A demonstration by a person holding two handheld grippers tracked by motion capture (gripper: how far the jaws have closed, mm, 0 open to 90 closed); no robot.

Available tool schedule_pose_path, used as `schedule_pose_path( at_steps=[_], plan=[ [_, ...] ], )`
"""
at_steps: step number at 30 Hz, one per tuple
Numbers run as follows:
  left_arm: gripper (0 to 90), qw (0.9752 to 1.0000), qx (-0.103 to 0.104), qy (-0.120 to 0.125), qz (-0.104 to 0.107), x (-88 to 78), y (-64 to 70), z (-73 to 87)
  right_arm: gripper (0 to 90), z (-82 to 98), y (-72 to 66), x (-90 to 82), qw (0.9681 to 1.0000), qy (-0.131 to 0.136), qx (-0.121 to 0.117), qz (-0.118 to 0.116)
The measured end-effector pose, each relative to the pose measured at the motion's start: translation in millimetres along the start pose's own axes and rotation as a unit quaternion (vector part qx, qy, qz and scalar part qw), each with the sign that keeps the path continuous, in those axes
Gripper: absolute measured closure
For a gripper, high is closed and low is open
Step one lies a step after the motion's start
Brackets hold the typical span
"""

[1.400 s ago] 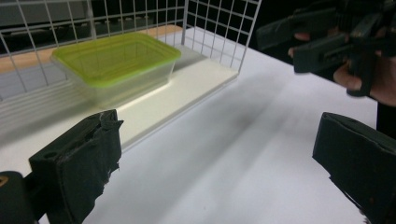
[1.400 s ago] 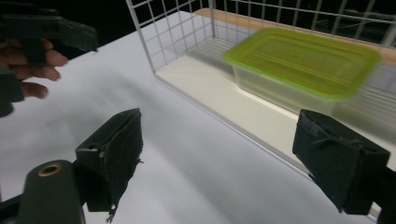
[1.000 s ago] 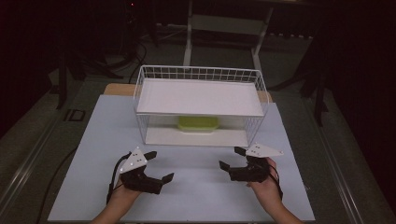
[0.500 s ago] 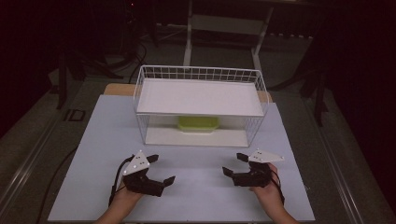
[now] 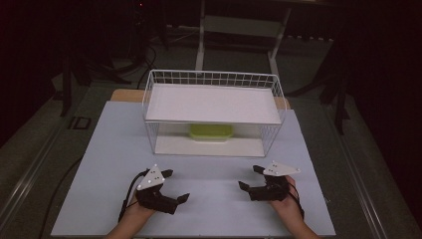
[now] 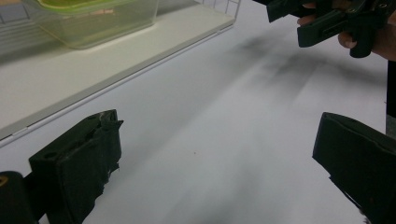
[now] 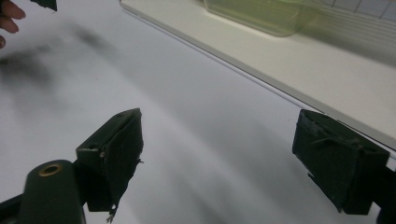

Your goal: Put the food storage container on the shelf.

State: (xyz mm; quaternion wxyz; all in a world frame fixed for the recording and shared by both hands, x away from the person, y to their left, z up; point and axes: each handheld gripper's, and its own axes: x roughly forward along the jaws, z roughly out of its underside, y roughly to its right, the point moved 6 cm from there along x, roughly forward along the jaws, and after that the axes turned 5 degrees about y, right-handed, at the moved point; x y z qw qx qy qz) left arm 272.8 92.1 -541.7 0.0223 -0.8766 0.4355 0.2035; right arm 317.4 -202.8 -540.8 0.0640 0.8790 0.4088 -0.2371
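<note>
The left gripper (image 5: 178,185) rests low over the white table (image 5: 109,149) near its front edge, jaws spread wide with nothing between them. The right gripper (image 5: 251,177) sits level with it, well apart, also released and empty; the 2 point toward each other. Behind them stands a white wire rack (image 5: 214,78) with 2 shelves. A green-lidded container (image 5: 211,132), probably clear plastic, lies on the lower shelf (image 5: 174,145) toward the back, well apart from both grippers.
</note>
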Motion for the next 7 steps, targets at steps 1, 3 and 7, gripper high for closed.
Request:
schedule_pose_path(
  at_steps=[1, 3, 7],
  plan=[
    [1.7, 1.0000, 0.000, 0.000, 0.001, 0.1, 0.0, 0.2, 16.1, 0.2, 0.0, 0.3, 1.0000, 0.000, 0.000, 0.001],
    [1.7, 1.0000, 0.004, 0.000, 0.001, 0.1, -0.4, 0.5, 16.1, 0.5, -0.2, 0.8, 1.0000, -0.001, 0.002, 0.000],
    [1.7, 1.0000, 0.008, 0.000, 0.001, 0.0, -0.6, 0.6, 16.1, 0.9, -0.1, 1.0, 1.0000, -0.002, -0.001, 0.000]
  ],
)
